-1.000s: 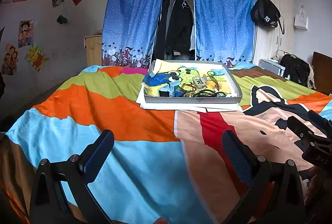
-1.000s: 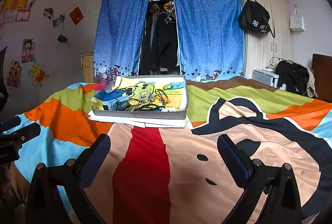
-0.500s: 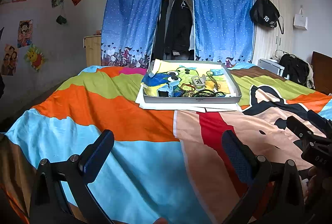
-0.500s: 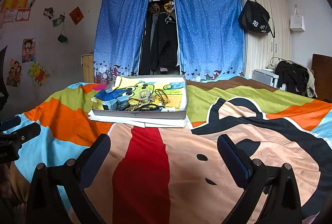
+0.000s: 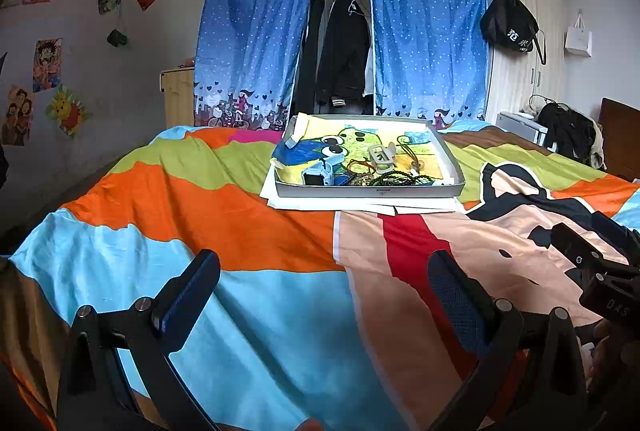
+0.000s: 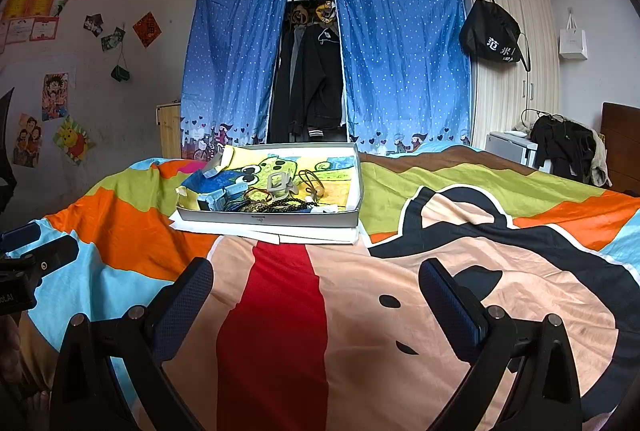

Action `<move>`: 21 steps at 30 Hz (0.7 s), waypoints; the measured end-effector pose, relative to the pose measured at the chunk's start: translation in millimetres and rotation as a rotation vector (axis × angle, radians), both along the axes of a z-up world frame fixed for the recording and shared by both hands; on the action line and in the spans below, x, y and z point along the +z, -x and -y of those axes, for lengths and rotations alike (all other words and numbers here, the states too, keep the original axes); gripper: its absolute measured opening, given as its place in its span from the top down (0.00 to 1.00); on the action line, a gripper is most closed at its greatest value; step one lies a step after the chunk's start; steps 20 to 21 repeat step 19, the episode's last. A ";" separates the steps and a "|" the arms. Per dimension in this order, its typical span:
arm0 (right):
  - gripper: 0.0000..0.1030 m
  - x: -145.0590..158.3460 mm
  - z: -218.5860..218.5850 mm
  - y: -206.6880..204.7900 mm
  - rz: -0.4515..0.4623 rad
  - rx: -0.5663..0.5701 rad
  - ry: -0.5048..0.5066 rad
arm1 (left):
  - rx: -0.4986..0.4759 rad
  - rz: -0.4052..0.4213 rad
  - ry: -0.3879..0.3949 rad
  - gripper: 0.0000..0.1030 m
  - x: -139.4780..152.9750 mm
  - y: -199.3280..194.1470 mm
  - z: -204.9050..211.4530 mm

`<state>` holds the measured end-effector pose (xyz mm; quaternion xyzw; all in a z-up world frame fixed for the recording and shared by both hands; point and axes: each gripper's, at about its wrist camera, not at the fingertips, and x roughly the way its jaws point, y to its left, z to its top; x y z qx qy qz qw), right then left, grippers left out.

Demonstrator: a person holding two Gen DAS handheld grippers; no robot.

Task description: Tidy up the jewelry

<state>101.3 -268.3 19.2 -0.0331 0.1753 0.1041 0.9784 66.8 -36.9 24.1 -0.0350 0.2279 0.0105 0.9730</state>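
Jewelry [image 5: 376, 177]: a tangle of dark bead strings, cords and a pale buckle-like piece, heaped along the near wall of a shallow grey tray [image 5: 372, 191]. Tray sits on white paper sheets [image 5: 304, 205] at the middle of the bedspread [image 5: 248, 215], toward its far edge. Left gripper [image 5: 324, 295] and right gripper [image 6: 316, 295]: jaws spread wide, empty, near the bedspread's front edge, well apart from the tray.
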 end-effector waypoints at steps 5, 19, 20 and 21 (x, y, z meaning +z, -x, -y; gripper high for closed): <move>0.00 0.3 -0.1 -0.1 0.000 0.000 0.001 | 0.005 -0.002 0.000 0.01 0.0 0.4 0.9; 0.00 -11.3 3.3 2.3 -0.025 0.005 -0.004 | 0.001 -0.024 -0.004 0.01 -2.3 0.4 5.4; 0.00 -11.3 3.3 2.3 -0.025 0.005 -0.004 | 0.001 -0.024 -0.004 0.01 -2.3 0.4 5.4; 0.00 -11.3 3.3 2.3 -0.025 0.005 -0.004 | 0.001 -0.024 -0.004 0.01 -2.3 0.4 5.4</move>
